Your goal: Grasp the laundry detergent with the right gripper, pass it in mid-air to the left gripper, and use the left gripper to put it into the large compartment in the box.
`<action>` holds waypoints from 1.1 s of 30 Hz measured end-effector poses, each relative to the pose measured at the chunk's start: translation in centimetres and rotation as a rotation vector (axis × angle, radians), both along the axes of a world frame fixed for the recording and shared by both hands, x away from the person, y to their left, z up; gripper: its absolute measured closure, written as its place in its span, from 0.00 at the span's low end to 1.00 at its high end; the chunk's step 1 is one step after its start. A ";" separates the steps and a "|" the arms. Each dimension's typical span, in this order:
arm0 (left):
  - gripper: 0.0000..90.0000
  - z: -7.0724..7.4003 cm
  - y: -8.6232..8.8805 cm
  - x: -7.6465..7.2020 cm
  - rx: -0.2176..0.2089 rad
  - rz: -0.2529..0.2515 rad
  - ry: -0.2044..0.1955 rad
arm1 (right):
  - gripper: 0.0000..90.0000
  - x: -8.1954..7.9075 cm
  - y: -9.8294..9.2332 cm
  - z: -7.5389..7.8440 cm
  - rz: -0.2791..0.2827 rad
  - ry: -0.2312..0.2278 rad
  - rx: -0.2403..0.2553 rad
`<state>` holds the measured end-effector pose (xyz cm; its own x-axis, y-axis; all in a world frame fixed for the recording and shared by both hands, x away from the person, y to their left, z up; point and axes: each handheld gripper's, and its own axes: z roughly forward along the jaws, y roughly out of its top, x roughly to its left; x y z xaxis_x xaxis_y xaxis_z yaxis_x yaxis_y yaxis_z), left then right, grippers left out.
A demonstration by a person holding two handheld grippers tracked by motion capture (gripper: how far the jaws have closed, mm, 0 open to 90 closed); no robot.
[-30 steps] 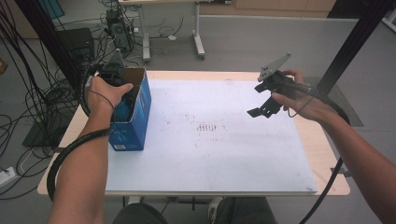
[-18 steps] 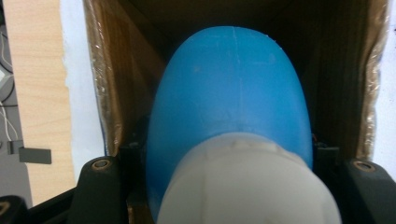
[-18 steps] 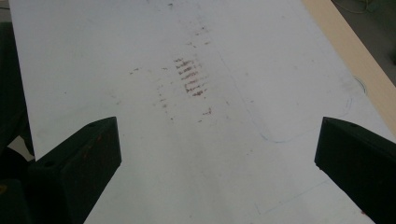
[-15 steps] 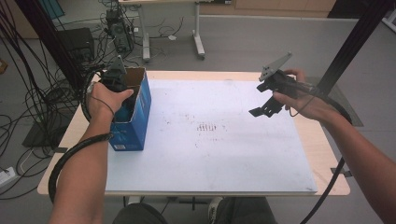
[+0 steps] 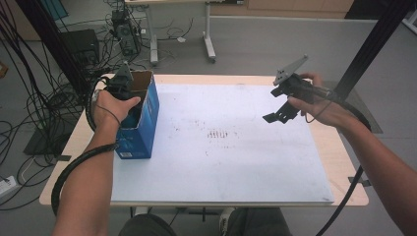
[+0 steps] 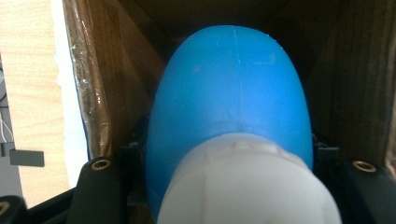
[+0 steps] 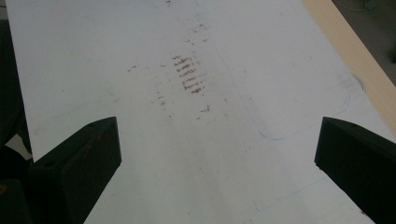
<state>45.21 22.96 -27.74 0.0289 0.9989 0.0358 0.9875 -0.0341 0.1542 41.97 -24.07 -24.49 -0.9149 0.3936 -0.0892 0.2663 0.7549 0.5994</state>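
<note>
On the wooden table (image 5: 344,164), under the white sheet (image 5: 236,167): nothing shifted, same scuffed rust-coloured marks (image 5: 219,133) near the middle.

At the sheet's left edge, upright with its top open: the blue cardboard box (image 5: 147,123), in the same spot as a second ago, perhaps a touch squarer to the edge, too slight to be sure of.

Down inside that box: the left gripper (image 5: 122,84), clamped on a blue bottle (image 6: 233,93) just below its white cap (image 6: 247,186). Seen from the left gripper view as black jaws pressed against either flank of the bottle, brown box walls close on both sides. Grip already made and simply kept; no opening or closing over the last second. Left hand (image 5: 110,105) lower over the box rim than a second ago, but only by a little.

Judged from this: grasp finished, lift not yet begun. Likely next a straight pull upward, with care not to drag the box along or catch the bottle on the rim.

Over the sheet's right side, well clear of the box: the right gripper (image 5: 278,114), jaws spread wide with only bare sheet between them, holding nothing. Much the same place as in the earlier frames.
</note>
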 end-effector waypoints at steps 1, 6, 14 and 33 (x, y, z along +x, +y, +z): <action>0.42 0.0 0.0 0.0 -0.001 0.001 -0.001 | 0.00 0.0 0.0 0.0 -0.004 0.001 -0.001; 0.42 0.0 0.0 0.0 -0.001 0.001 0.000 | 0.00 0.1 -0.3 0.0 -0.010 0.001 -0.001; 0.41 0.0 0.0 0.1 0.000 0.000 0.001 | 0.00 0.1 -0.5 0.1 -0.015 0.001 -0.001; 0.41 -0.1 0.2 0.1 -0.007 0.000 -0.005 | 0.00 0.2 -0.4 0.1 -0.012 -0.002 -0.015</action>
